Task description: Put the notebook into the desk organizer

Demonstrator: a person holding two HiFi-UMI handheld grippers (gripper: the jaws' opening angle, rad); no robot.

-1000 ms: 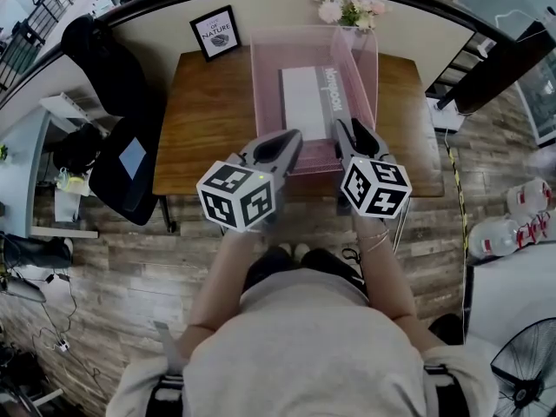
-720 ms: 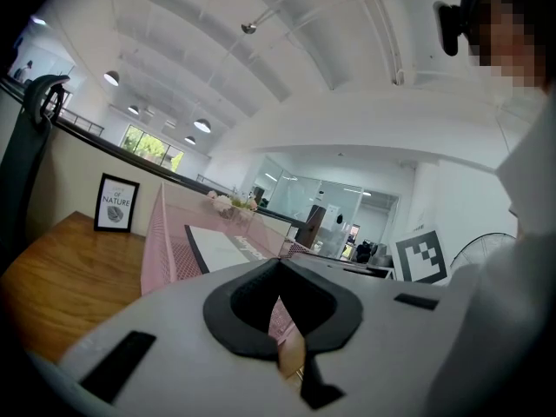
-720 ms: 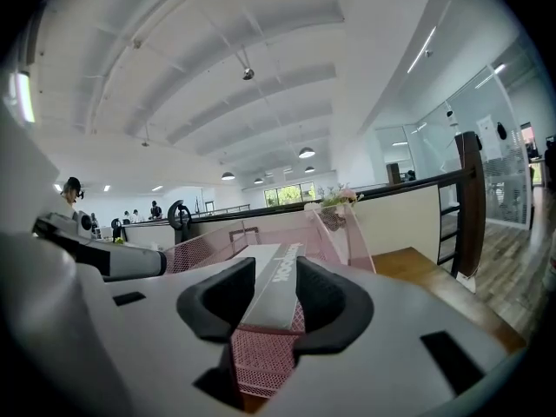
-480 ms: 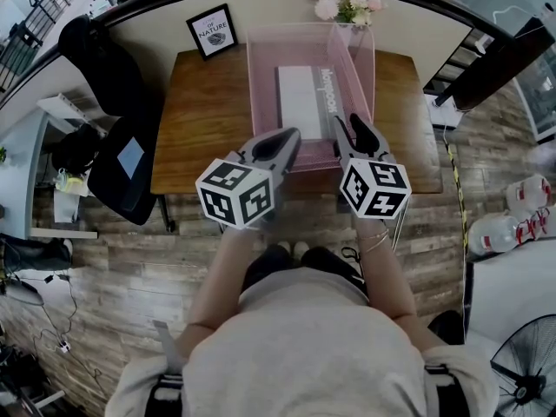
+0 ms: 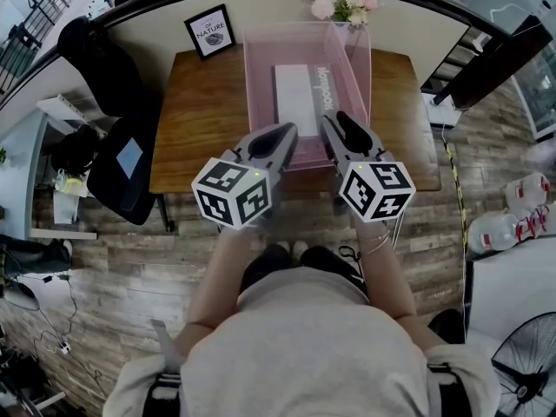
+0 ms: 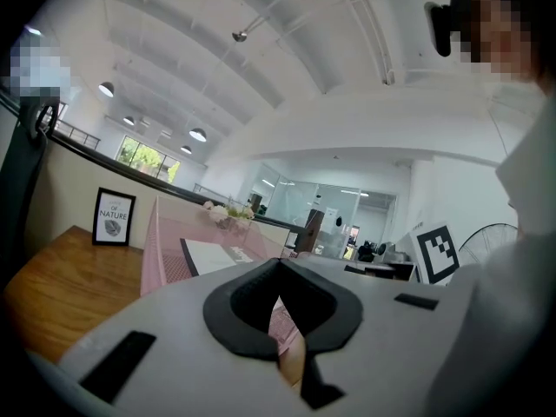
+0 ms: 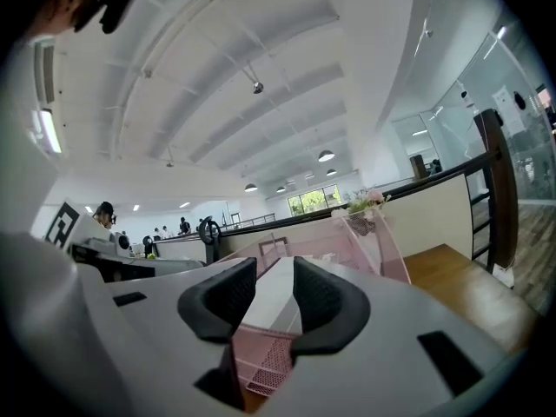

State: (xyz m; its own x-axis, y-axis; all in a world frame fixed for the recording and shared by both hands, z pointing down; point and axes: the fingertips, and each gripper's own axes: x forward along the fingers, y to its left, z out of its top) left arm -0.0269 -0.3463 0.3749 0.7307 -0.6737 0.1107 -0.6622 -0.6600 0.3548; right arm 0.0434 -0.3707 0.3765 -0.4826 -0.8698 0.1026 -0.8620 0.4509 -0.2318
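The pink mesh desk organizer (image 5: 254, 94) stands on the wooden desk (image 5: 204, 120). The white-and-grey notebook (image 5: 295, 101) lies flat inside it. My left gripper (image 5: 282, 135) hovers at the organizer's near left corner, jaws shut and empty. My right gripper (image 5: 337, 122) is over the near right edge, jaws open with nothing between them. In the left gripper view the gripper (image 6: 278, 265) points past the organizer (image 6: 165, 250) and notebook (image 6: 217, 254). In the right gripper view the notebook (image 7: 278, 298) shows through the gap of the gripper (image 7: 274, 272), inside the pink walls (image 7: 382, 241).
A framed "nature" print (image 5: 209, 31) and a bunch of flowers (image 5: 340, 3) stand at the desk's back edge. A black chair (image 5: 122, 159) sits left of the desk. Water bottles (image 5: 512, 224) and a fan (image 5: 526, 372) are on the floor at right.
The right gripper's jaws have spread apart and it has shifted slightly left. The left gripper has barely moved. The notebook stays in the organizer.
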